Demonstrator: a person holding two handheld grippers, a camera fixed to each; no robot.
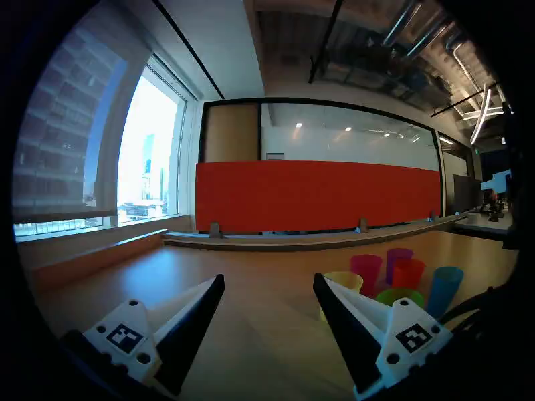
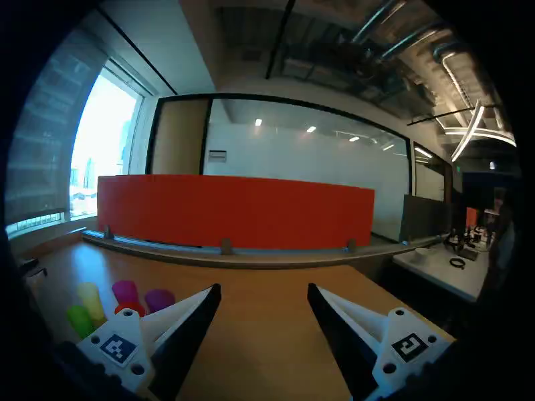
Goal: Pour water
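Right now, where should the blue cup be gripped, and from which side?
Probably grip the blue cup across its side wall, about mid-height, coming in level from its right in the left gripper view. It stands upright at the edge of the cluster, with the orange cup and green cup close on its left.

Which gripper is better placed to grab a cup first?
Left, probably. The left gripper is open, and the cups look large right by its right finger, yellow cup just behind the tip. The right gripper, also open, sees them smaller, off to its left.
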